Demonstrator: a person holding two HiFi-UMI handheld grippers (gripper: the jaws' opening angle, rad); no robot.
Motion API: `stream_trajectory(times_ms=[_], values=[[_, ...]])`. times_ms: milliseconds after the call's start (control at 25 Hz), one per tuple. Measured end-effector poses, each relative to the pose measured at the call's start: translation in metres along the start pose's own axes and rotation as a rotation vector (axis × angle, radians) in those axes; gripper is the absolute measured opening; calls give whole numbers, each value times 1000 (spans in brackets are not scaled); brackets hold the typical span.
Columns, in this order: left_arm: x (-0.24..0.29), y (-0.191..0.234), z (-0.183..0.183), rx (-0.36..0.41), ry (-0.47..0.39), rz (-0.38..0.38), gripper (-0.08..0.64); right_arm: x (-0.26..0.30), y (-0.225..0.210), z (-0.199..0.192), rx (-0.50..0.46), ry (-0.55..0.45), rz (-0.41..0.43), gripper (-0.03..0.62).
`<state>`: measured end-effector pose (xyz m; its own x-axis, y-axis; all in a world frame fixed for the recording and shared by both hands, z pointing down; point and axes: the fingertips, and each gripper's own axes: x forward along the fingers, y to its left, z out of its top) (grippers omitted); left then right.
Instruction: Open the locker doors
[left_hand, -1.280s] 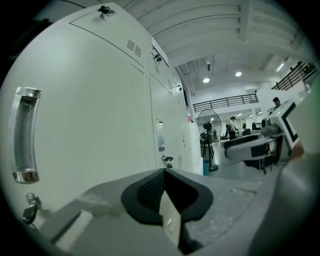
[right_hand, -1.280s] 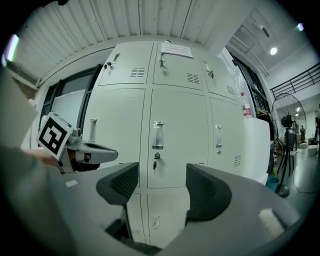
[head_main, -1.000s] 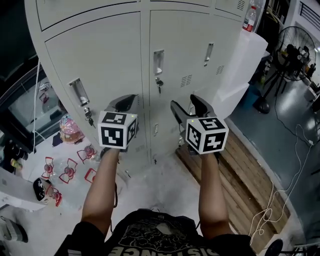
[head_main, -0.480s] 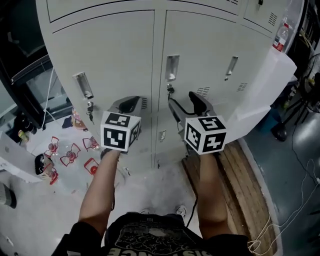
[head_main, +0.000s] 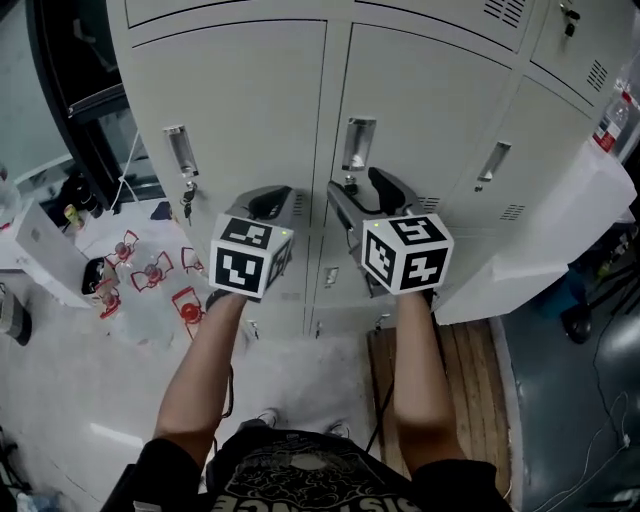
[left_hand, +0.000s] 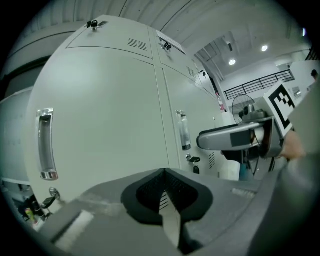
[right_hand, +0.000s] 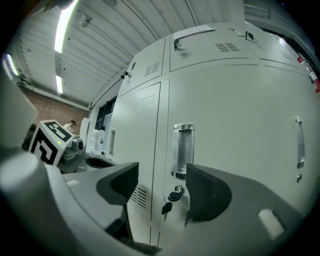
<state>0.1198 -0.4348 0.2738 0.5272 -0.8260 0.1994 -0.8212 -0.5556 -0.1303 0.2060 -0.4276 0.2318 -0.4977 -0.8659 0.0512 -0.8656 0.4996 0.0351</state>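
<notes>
Pale grey lockers (head_main: 240, 110) fill the top of the head view, all doors closed. The left door has a steel handle (head_main: 180, 150) with a key (head_main: 187, 195) under it. The middle door's handle (head_main: 358, 143) also has a key (head_main: 350, 185) in its lock below; the same handle (right_hand: 182, 145) and key (right_hand: 170, 196) sit straight ahead in the right gripper view. My right gripper (head_main: 357, 190) is open just short of that lock, touching nothing. My left gripper (head_main: 268, 202) is shut and empty, near the seam between the two doors (left_hand: 159, 120).
A third door handle (head_main: 493, 165) is further right. A white panel (head_main: 540, 230) leans against the lockers on the right, above a wooden pallet (head_main: 470, 360). Red and white clutter (head_main: 150, 280) lies on the floor at left. A bottle (head_main: 615, 115) stands at top right.
The view has swung so the lockers sit more centred and closer. Both grippers have come up nearer the middle door's handle. Neither gripper's state changed.
</notes>
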Motion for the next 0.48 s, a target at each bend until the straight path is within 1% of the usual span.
stream_trajectory(times_ms=[240,480], values=[[-10,5,3,1,16,76,5,18,3,12,-25,-11,88,284],[-20,15,5,-7,13,160,5,29,1,18,3,-29,154,284]])
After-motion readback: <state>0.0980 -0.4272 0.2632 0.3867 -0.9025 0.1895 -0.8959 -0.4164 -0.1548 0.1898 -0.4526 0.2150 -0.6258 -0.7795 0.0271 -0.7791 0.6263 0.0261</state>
